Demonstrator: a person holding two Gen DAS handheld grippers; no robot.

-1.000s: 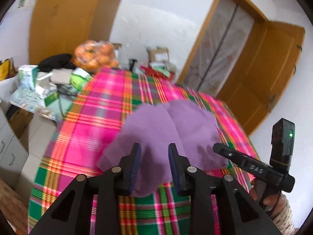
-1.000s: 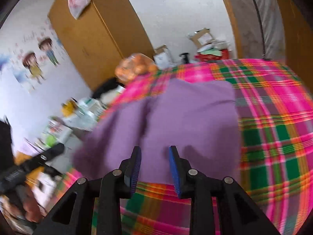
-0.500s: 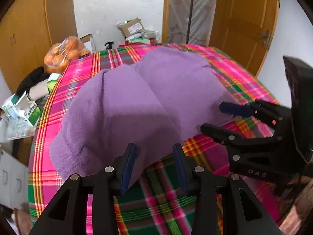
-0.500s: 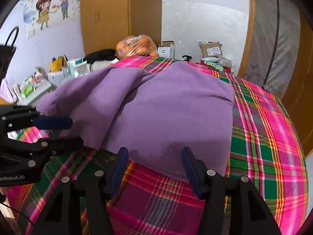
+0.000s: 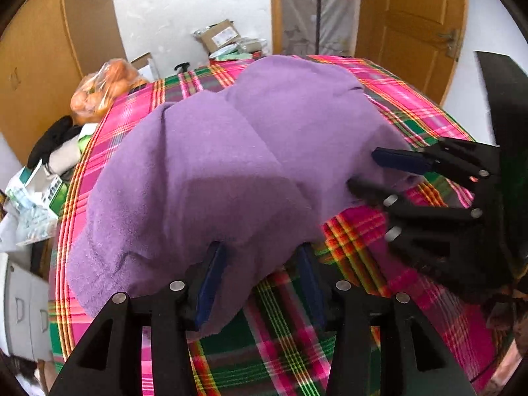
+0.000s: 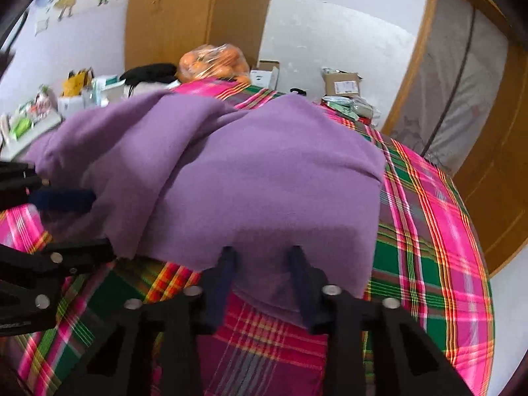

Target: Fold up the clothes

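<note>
Table: you have a table under a pink, green and yellow plaid cloth [image 5: 412,105], which fills the lower part of both wrist views.
Garment: your purple fleece garment [image 5: 237,165] lies spread over the middle of that plaid cloth, rumpled, with a long fold ridge running from its far side toward you. Its near hem hangs over your fingertips in both views.
Left gripper: your black two-finger left gripper with blue pads [image 5: 260,277] sits at the near left hem. The jaws stand spread, with purple cloth draped between and over the pads [image 5: 208,280]. You have no pinch on it there.
Right gripper: your black two-finger right gripper with blue pads [image 6: 262,283] sits at the near right hem, likewise parted, with the hem lying between its fingers. In the left wrist view it comes in from the right, one blue pad above the cloth edge and the lower finger beneath it, with a gap between them.
Doors: you can see orange-brown wooden doors [image 5: 412,16] and a white wall behind the table.
Bag: a clear plastic bag of oranges [image 5: 102,89] rests at the far left corner of the table.
Clutter: cardboard boxes [image 6: 341,84] and small packages sit beyond the far edge; details are too small to tell.
</note>
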